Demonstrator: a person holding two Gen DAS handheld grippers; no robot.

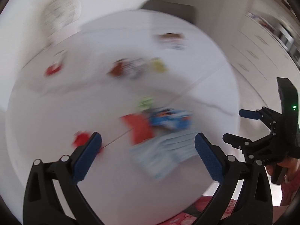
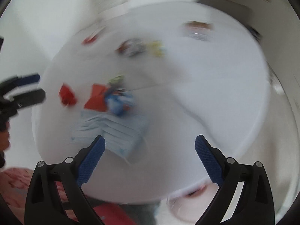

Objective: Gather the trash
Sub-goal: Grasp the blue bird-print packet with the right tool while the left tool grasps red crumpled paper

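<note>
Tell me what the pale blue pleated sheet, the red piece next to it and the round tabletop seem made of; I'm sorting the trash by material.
Both views are blurred, so loosely: the pale blue pleated sheet looks like soft nonwoven fabric, matte, with parallel folds, maybe a face mask. The red piece looks like thin paper or plastic film, flat and angular; which one is unclear. The round tabletop looks hard, smooth and white with faint grey veins, perhaps marble-look stone or laminate.

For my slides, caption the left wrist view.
Open left gripper above a round white table strewn with blurred wrappers; right gripper alongside.
</note>
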